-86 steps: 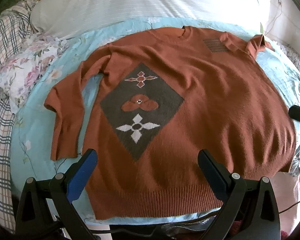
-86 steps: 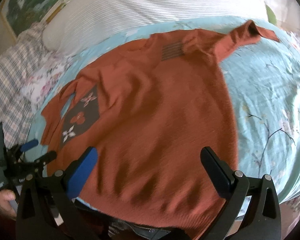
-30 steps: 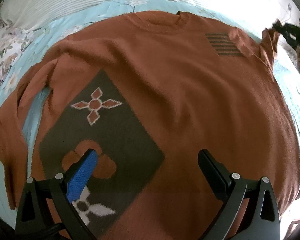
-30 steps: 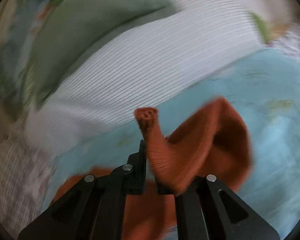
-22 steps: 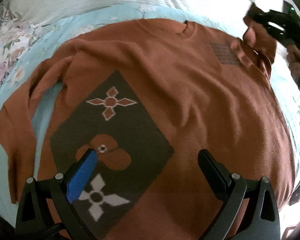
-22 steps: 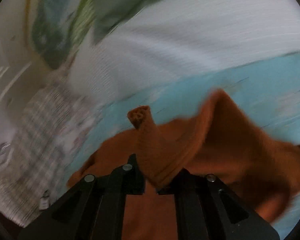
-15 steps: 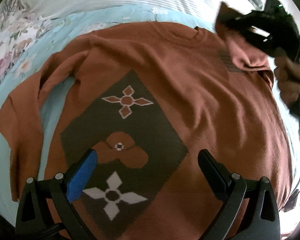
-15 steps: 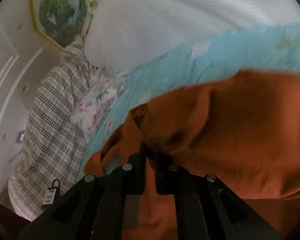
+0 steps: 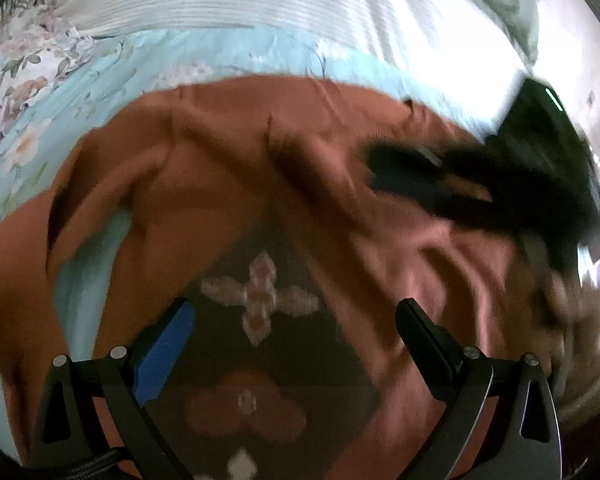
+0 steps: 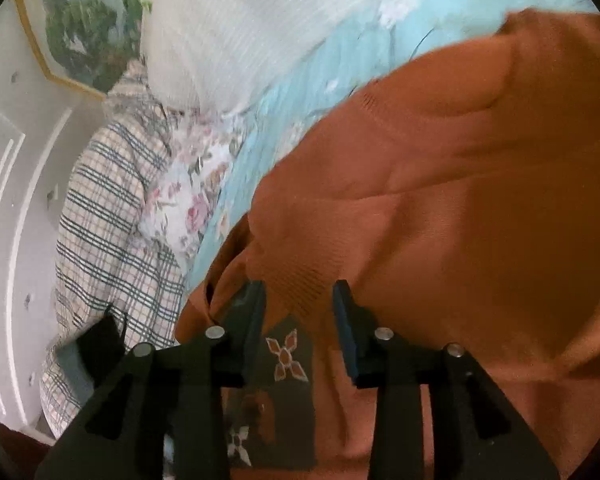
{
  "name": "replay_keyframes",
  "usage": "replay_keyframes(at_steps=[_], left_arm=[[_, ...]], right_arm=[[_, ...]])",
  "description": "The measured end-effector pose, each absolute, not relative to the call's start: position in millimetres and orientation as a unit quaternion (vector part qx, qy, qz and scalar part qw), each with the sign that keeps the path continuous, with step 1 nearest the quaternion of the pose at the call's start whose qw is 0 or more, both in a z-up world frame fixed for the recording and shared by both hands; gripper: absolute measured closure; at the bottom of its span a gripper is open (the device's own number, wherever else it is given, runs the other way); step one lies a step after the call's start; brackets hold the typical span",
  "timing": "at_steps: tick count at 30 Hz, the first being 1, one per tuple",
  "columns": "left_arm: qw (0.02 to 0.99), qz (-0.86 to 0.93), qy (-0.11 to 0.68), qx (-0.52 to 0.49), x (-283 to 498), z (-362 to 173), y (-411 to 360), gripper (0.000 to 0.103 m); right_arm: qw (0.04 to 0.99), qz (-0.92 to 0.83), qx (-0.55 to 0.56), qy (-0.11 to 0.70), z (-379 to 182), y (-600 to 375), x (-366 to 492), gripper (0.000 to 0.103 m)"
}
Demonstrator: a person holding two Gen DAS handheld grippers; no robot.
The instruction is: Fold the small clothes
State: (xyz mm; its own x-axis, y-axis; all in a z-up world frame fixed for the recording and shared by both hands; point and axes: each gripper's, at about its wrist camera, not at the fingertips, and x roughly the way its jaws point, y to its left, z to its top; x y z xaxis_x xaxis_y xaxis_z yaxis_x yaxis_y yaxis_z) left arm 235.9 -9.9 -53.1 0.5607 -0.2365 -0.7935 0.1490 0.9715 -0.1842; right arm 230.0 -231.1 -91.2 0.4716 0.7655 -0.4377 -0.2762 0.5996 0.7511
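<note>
Rust sweater (image 9: pixel 260 208) spread on blue bedsheet (image 9: pixel 100 68), sleeve (image 10: pixel 292 276) laid across chest. Right gripper (image 10: pixel 298 308) jaws just parting, cuff loose between. Left gripper (image 9: pixel 292 332) wide, empty. Risk: cuff snags pad on withdrawal, fold undone.

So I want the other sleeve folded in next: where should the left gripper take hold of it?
Probably at the cuff end of the unfolded sleeve, which lies flat beside the sweater body on the blue bedsheet. Coming in from the outer side, the open left gripper can pinch that free edge. The right gripper has just been opening over the folded sleeve, pads clear.
</note>
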Motion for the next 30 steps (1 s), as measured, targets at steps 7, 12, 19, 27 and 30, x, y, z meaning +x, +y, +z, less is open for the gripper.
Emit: replay_keyframes(at_steps=[7, 12, 19, 27, 30], left_arm=[[0.883, -0.117, 0.449, -0.068, 301.8, -51.0, -15.4, 0.005], [0.869, -0.135, 0.470, -0.075, 324.7, -66.8, -25.6, 0.075], [0.913, -0.123, 0.384, -0.065, 282.0, -30.1, -1.8, 0.098], [0.908, -0.103, 0.396, -0.091, 285.5, -48.4, 28.7, 0.098], [0.905, -0.093, 0.402, -0.101, 286.2, -55.1, 35.2, 0.098]], right_arm=[[0.843, 0.231, 0.350, 0.337, -76.1, -320.7, 168.7, 0.066], [0.863, 0.160, 0.370, 0.305, -68.8, -371.2, 136.8, 0.065], [0.878, 0.077, 0.370, 0.295, -72.2, -421.4, 127.7, 0.061], [0.876, 0.040, 0.326, 0.353, -87.7, -428.5, 192.5, 0.061], [0.872, 0.042, 0.312, 0.375, -94.4, -426.1, 219.3, 0.061]])
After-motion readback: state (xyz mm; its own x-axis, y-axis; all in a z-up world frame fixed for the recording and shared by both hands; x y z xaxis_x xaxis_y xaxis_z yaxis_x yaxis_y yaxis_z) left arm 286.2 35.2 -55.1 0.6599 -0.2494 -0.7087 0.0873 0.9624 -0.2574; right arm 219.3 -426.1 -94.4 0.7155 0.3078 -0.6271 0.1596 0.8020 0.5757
